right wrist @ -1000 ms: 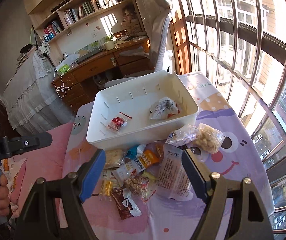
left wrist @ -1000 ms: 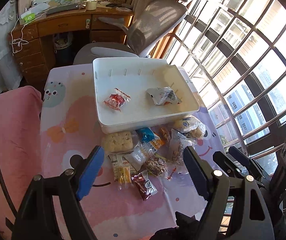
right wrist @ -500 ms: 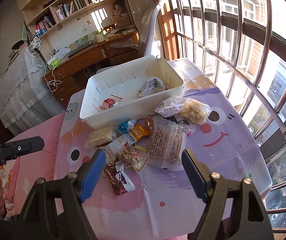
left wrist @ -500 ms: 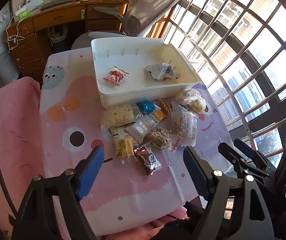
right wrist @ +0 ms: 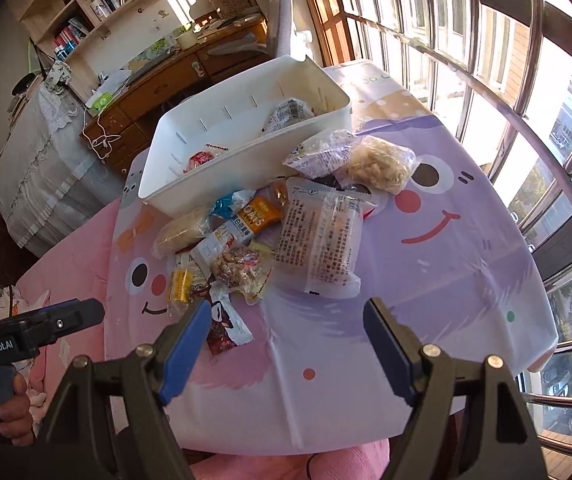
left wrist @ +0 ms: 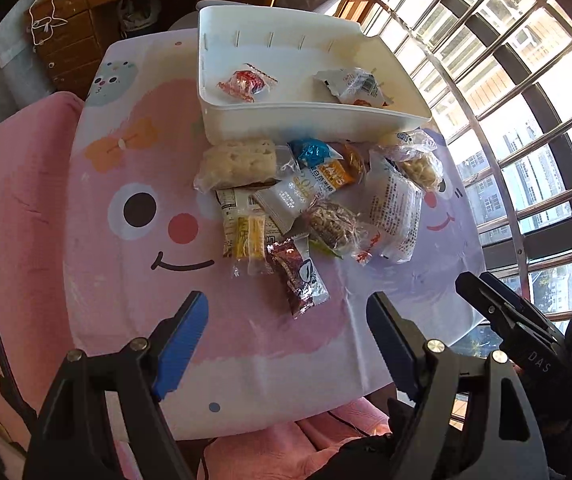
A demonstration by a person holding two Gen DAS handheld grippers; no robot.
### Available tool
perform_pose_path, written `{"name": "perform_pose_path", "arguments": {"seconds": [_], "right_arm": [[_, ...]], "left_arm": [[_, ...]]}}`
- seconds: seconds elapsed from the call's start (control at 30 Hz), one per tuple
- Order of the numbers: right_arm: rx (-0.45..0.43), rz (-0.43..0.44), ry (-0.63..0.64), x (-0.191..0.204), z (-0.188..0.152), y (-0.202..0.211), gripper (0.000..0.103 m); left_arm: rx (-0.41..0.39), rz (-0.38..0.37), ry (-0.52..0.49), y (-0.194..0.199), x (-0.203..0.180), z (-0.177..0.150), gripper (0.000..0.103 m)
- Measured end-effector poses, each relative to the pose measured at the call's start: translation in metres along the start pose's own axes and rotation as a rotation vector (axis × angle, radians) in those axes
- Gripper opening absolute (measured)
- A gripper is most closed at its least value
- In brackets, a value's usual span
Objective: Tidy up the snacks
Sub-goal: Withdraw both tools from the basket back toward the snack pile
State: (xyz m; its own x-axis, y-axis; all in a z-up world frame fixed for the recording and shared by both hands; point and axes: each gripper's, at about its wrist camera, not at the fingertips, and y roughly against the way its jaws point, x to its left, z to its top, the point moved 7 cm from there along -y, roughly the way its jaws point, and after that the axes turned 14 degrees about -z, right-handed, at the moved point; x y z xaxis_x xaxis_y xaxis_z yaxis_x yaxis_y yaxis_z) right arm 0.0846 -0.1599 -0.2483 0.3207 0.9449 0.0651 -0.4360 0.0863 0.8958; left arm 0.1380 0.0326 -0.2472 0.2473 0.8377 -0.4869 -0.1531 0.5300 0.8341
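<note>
A white bin (left wrist: 310,118) (right wrist: 246,160) stands at the far side of the table and holds a red wrapped snack (left wrist: 244,85) and a white packet (left wrist: 356,87). In front of it lies a pile of snack packets (left wrist: 310,200) (right wrist: 254,236), among them a pale rice cracker (left wrist: 240,163), a large clear printed bag (right wrist: 320,240) and a dark brown packet (left wrist: 298,276). My left gripper (left wrist: 288,332) is open and empty, above the table's near edge. My right gripper (right wrist: 286,336) is open and empty, also short of the pile.
The table wears a pink and purple cartoon cloth (left wrist: 134,208). A pink cushion (left wrist: 10,200) lies to the left. A wooden desk (right wrist: 174,76) and office chair stand behind the bin. Barred windows (right wrist: 506,60) run along the right.
Both grippers have pulled back and up from the pile; the snacks and the bin now look smaller and farther. Nothing on the table has moved.
</note>
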Motion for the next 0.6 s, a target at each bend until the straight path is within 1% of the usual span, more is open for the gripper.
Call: {"name": "perform_pose_path", "arguments": {"seconds": [0.3,0.47,0.6], "right_arm": [[0.166,0.095,0.049,-0.012,0.007,-0.043,0.079],[0.243,0.112,0.106,-0.016,0.012,-0.068,0.079],[0.293,0.117,0.164,-0.015,0.017,-0.087,0.079]], "left_arm": [[0.004,0.058,0.169,-0.040,0.003,-0.012,0.080],[-0.010,0.098,0.243,-0.063,0.004,-0.017,0.080],[-0.037,0.142,0.292,-0.079,0.008,-0.018,0.080]]}}
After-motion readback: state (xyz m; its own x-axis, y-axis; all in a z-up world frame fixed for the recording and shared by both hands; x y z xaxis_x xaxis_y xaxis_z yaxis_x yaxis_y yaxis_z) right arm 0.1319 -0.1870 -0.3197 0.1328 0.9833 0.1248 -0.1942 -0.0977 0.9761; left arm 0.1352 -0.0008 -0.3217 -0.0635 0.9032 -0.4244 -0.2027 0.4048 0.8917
